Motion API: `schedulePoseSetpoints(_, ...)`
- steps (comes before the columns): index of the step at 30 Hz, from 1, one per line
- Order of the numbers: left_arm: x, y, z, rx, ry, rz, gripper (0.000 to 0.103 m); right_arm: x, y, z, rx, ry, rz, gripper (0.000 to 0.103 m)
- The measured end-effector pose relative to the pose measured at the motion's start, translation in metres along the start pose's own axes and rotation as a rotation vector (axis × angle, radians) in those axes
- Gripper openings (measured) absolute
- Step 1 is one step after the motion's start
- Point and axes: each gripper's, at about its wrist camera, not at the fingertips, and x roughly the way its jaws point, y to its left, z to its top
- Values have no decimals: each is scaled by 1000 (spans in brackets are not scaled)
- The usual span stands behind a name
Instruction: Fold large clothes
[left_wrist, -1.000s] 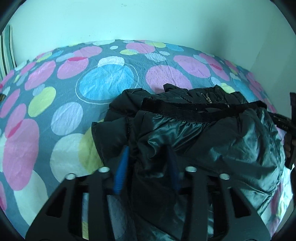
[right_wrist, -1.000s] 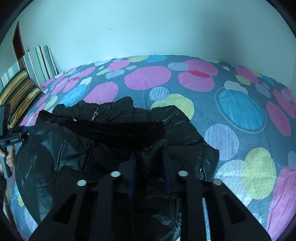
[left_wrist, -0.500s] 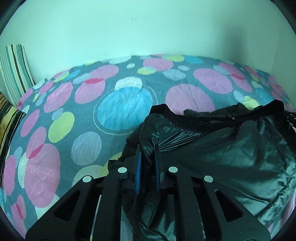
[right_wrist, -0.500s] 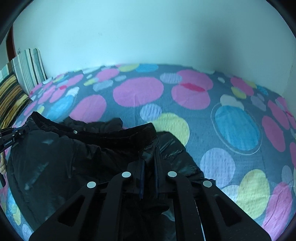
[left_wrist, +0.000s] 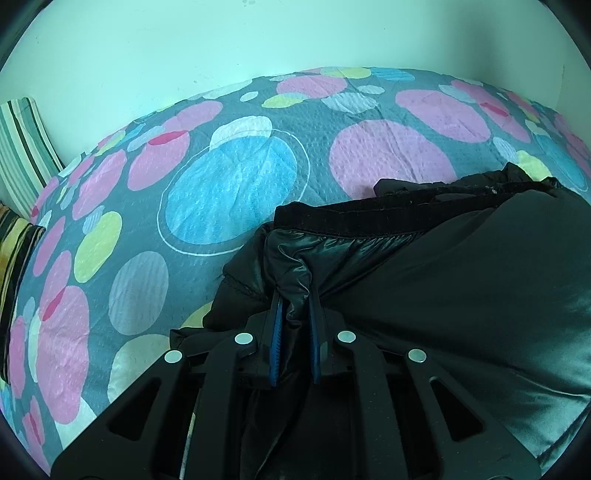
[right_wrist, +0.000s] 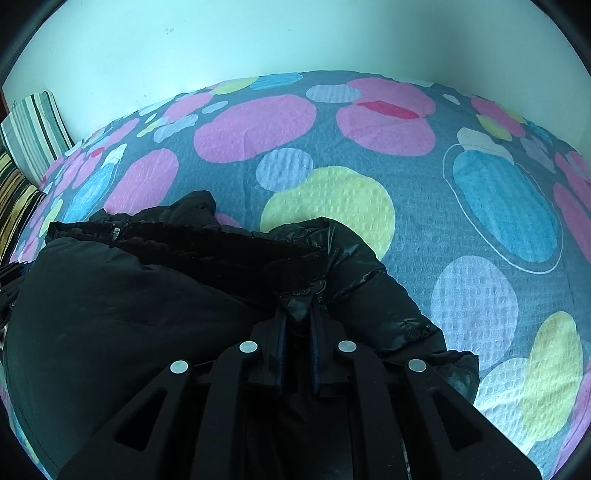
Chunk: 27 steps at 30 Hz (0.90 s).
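Both pairs of fingers are pinching shiny black fabric: the left gripper is clamping a gathered tuck of the jacket at one end of its hem, and the right gripper is doing the same at the other end, jaws nearly together with only cloth between them. Running between the two grips is the jacket's long edge, a matte, velvety black band, so the garment is stretching crosswise between the hands and each hand is owning its own end. Ahead of the fingers, the rest of the jacket is lying bunched on the bedspread, its puffy quilted sleeve glossy and slippery-looking. I would guess the coming fold is going forward, away from the person. Further off, crinkled cotton printed with pastel circles is spreading to the pale wall, and striped pillows are leaning at the left.
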Motion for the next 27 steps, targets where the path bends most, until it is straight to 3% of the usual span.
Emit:
schedulePoseSetpoints(4,-20,12,-3,-56,-14,0,25,-21,-3,-1,25,-32,6,19)
schedulePoseSetpoints(5,-29,17,-7,-81,-18,-7,36,-31,-7,-3,50,-41,18,22)
schedulePoseSetpoints(6,-35,22,-11,-98,-22,-8,43,-40,-12,-6,72,-52,37,31)
schedulePoseSetpoints(7,-48,29,-19,-128,-33,-9,60,-52,-16,-11,99,-66,53,44)
schedulePoseSetpoints(8,-56,32,-25,-150,-42,-8,66,-64,-21,-20,125,-82,56,48)
schedulePoseSetpoints(14,-100,57,-91,-374,-26,-87,78,-116,-49,-94,291,-111,85,53)
schedulePoseSetpoints(17,-109,57,-119,-466,-15,-122,81,-121,-58,-130,385,-90,128,53)
schedulePoseSetpoints(19,-110,54,-132,-507,-7,-156,84,-120,-59,-145,431,-84,169,59)
schedulePoseSetpoints(23,-101,47,-136,-530,9,-198,91,-109,-56,-153,490,-78,238,63)
schedulePoseSetpoints(27,-84,51,-136,-586,32,-332,91,-93,-51,-150,520,-56,317,68)
